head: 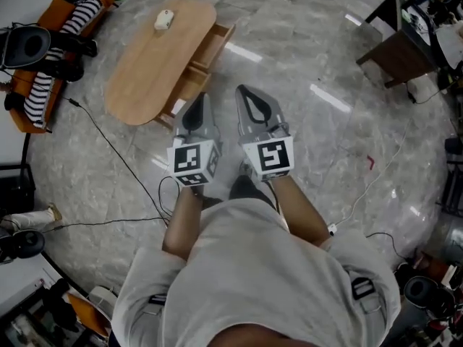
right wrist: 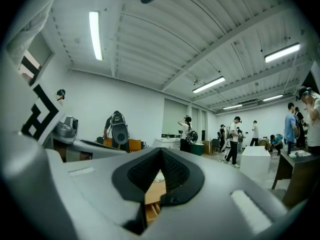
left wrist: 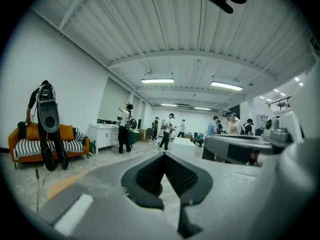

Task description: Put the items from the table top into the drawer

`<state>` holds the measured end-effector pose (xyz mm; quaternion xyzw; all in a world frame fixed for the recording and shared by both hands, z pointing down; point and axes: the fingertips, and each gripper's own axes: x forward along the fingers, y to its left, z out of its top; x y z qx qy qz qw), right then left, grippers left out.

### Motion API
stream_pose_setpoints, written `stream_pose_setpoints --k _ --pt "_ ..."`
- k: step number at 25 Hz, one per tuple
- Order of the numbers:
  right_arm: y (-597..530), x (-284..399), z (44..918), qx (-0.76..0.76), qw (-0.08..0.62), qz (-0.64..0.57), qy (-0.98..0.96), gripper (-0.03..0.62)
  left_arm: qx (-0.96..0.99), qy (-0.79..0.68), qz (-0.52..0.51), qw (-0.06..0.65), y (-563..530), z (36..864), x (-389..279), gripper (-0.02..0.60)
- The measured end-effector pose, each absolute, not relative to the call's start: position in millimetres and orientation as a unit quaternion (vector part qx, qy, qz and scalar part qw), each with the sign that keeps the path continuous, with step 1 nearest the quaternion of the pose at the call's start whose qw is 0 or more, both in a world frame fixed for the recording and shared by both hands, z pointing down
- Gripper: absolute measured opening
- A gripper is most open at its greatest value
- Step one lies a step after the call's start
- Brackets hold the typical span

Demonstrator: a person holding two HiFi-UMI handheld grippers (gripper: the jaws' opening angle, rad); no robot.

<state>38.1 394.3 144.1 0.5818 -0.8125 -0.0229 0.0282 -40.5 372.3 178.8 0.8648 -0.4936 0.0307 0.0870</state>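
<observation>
Wooden table (head: 141,71) stood far left, its drawer (head: 208,50) open.
A white item (head: 164,20) lay on top; nearer, the left gripper (head: 202,98) and right gripper (head: 242,91) had jaws together, empty.

Lab hall: strip lights (right wrist: 95,35), people (left wrist: 166,130)

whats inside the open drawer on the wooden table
The drawer shows bare wood in its pulled-out part, with no items that I can make out. Its back part is covered by the tabletop. One small white item lies on top.
</observation>
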Motion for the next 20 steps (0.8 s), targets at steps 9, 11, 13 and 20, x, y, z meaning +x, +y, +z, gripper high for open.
stream_pose_setpoints --k 9,11,13,20 --pt "300 59 166 0.558 0.029 0.001 -0.829 0.008 0.828 -0.55 0.041 0.102 278 187 -64 0.02" --pt "276 57 173 0.554 0.029 0.008 -0.832 0.008 0.826 -0.552 0.044 0.102 258 191 -66 0.02" --pt "251 49 184 0.553 0.038 0.016 -0.832 0.007 0.826 -0.552 0.048 0.105 234 201 -70 0.02" --pt "140 25 211 0.545 0.082 0.023 -0.834 0.008 0.82 -0.556 0.041 0.133 108 227 -98 0.02"
